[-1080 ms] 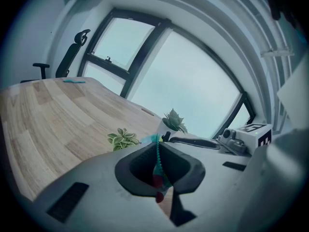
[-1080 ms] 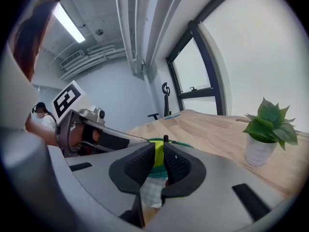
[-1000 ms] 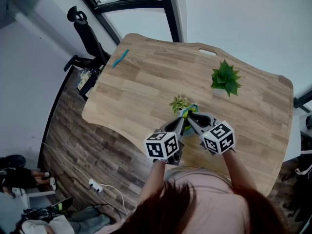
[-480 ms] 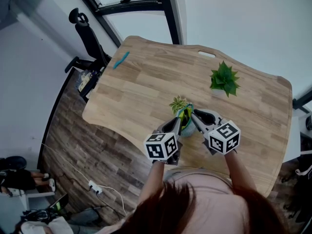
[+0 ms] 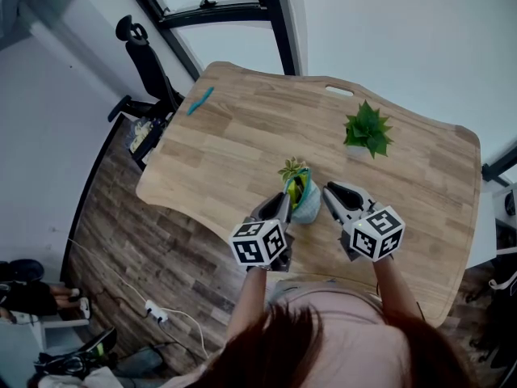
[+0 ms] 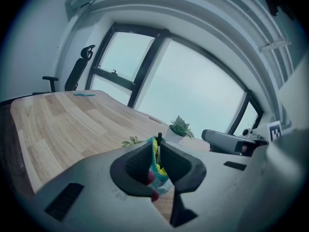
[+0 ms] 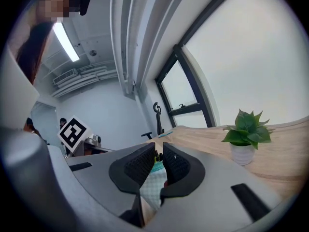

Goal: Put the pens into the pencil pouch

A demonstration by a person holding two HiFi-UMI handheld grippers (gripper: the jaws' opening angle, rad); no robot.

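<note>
A teal pen (image 5: 199, 101) is lying alone at the far left of the light wooden table (image 5: 234, 144). The left gripper (image 5: 284, 203) is reaching the left rim of the pale checked pencil pouch with teal trim (image 5: 308, 207). Its jaws have just been opening and are standing slightly apart around that rim. Tips of pens (image 5: 296, 188) are poking from the pouch, which is standing just near a small leafy plant (image 5: 293, 168). The right gripper (image 5: 328, 191) is clamping the pouch's right rim. A green plant in a white pot (image 5: 367, 128) is standing farther right.

Wooden table (image 5: 242, 144), potted plant (image 5: 367, 129), succulent (image 5: 292, 169), teal pen (image 5: 200, 100)
</note>
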